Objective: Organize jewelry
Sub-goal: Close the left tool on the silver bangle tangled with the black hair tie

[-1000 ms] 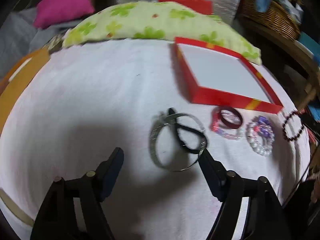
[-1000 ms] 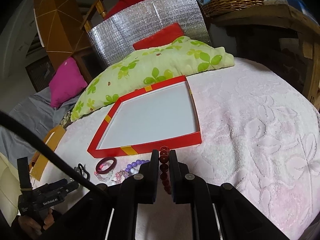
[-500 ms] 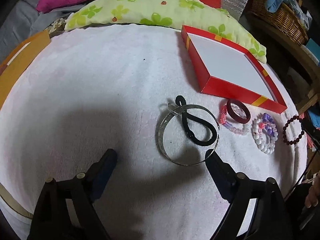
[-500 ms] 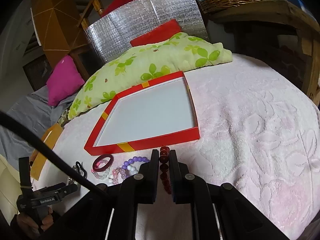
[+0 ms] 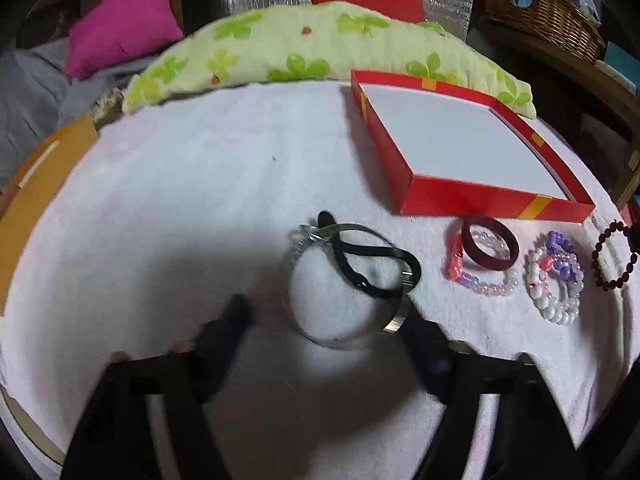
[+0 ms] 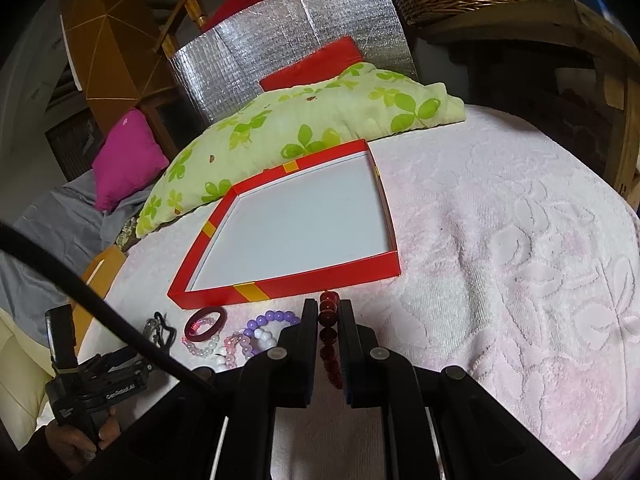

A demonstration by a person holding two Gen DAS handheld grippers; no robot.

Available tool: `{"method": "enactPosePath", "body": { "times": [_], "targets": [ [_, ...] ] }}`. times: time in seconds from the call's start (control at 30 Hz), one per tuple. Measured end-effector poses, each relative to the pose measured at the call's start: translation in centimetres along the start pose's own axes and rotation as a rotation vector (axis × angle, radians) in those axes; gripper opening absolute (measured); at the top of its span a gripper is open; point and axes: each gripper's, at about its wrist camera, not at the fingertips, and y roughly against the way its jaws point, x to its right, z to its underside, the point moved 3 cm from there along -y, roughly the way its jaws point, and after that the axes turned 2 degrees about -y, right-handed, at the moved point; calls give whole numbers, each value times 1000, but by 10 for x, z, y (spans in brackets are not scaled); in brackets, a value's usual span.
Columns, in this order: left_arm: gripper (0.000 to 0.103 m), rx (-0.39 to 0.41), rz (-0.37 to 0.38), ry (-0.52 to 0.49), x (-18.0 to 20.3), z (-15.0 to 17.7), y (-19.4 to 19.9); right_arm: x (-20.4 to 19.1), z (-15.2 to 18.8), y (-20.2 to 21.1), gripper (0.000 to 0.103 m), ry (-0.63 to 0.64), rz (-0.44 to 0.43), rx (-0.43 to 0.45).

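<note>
Nearest the cameras, the right tongs (image 6: pixel 329 332) are clamped on the dark red bead bracelet (image 6: pixel 329 340) just short of the red box (image 6: pixel 288 284), while the left tongs (image 5: pixel 324 322) are closing around the silver bangle (image 5: pixel 394 322) without pressing it yet. Beyond them on the pale pink towel (image 6: pixel 500 260) lie the black hair tie (image 5: pixel 376 264), maroon bangle (image 5: pixel 490 248) and pastel bead bracelets (image 5: pixel 554 280). The box beyond holds nothing, so the sorting looks barely begun.
</note>
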Motion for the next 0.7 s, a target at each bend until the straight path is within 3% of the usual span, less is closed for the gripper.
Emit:
{"method": "enactPosePath", "body": {
  "times": [0.13,0.33,0.53,0.7],
  "targets": [
    [52,5,10,34,-8,-2,2,0,2,-1,11,1,-4,-5],
    [53,-18,67,49,-10,2,10,1,3,-3,11,-3,-14,-28],
    [79,-89,113,87,-16,6,12,11,4,-7,11,-34,3,-48],
    [79,-124,80,63,-19,2,4,14,5,-8,11,-40,3,-56]
  ]
}}
